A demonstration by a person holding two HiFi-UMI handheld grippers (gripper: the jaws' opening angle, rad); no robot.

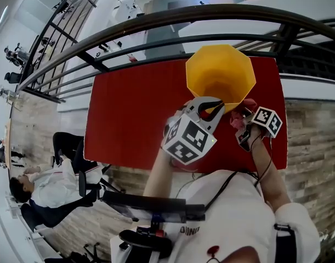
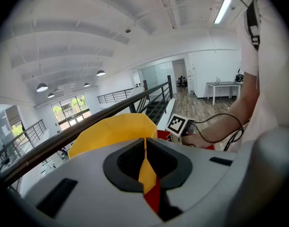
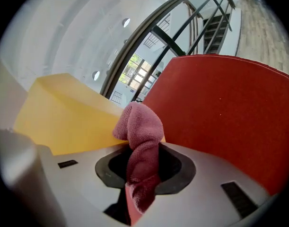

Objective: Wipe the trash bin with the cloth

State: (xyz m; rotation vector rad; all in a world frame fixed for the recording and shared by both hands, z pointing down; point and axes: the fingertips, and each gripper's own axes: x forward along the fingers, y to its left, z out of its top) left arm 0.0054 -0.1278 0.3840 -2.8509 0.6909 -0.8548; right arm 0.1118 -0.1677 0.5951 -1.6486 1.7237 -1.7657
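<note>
A yellow trash bin (image 1: 219, 73) stands open-topped on the red table (image 1: 134, 108), near its right end. My left gripper (image 1: 215, 109) sits at the bin's near rim. In the left gripper view its jaws are shut on the thin yellow wall of the bin (image 2: 111, 131). My right gripper (image 1: 242, 122) is just right of the bin, shut on a bunched pink cloth (image 1: 236, 119). In the right gripper view the cloth (image 3: 142, 131) sticks up between the jaws, right beside the bin's outer wall (image 3: 64, 122); whether it touches the wall is unclear.
A dark metal railing (image 1: 156, 21) curves along the table's far side. A person in white sits on a chair (image 1: 46, 185) at the lower left, below the table's left end. The right gripper's marker cube (image 2: 178, 124) shows past the bin in the left gripper view.
</note>
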